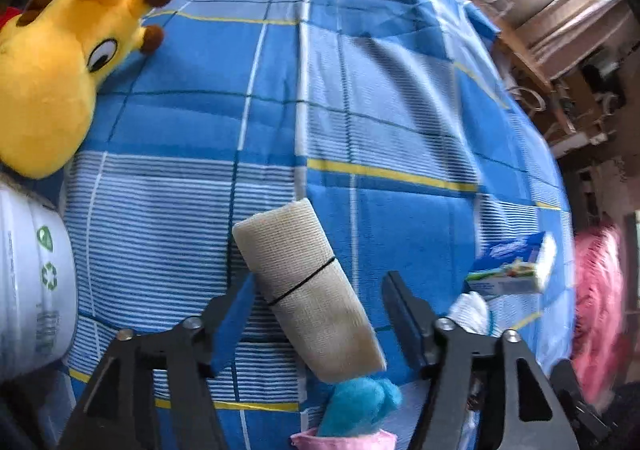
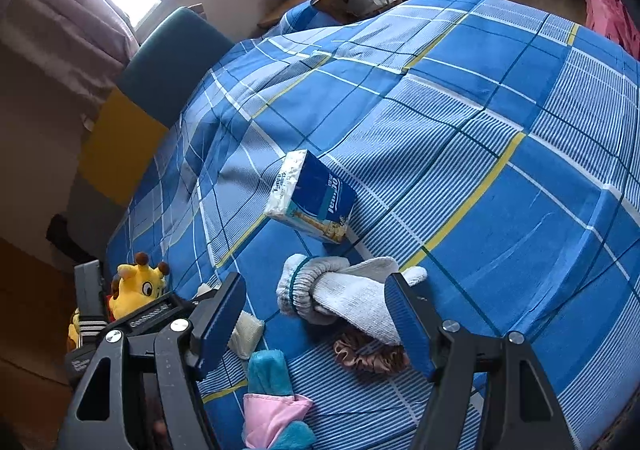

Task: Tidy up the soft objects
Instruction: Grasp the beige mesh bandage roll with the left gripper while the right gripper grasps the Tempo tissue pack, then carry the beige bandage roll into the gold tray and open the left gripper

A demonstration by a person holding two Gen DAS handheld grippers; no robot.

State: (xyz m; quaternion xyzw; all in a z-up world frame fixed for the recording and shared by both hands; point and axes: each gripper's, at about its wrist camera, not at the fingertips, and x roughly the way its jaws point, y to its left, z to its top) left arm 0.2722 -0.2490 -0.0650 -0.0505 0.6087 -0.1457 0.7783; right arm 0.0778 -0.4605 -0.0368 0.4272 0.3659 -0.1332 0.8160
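Blue plaid bedcover (image 2: pixel 500 137) carrying everything, nothing looking gathered yet; lying scattered and apart: beige rolled bandage (image 1: pixel 308 290) with a black band round it, tissue pack (image 2: pixel 316 201), white knit gloves (image 2: pixel 352 294) over a brownish scrunchie (image 2: pixel 372 358), teal-and-pink cloth (image 2: pixel 272 398), yellow giraffe plush (image 1: pixel 56 61) off to one side beside a white container (image 1: pixel 32 290); hovering with jaws spread wide: left gripper (image 1: pixel 316 310) framing the bandage roll without pinching it, right gripper (image 2: pixel 316 310) straddling the gloves, holding nothing; judging by this, sorting barely beginning, with every soft item still waiting to be grouped.
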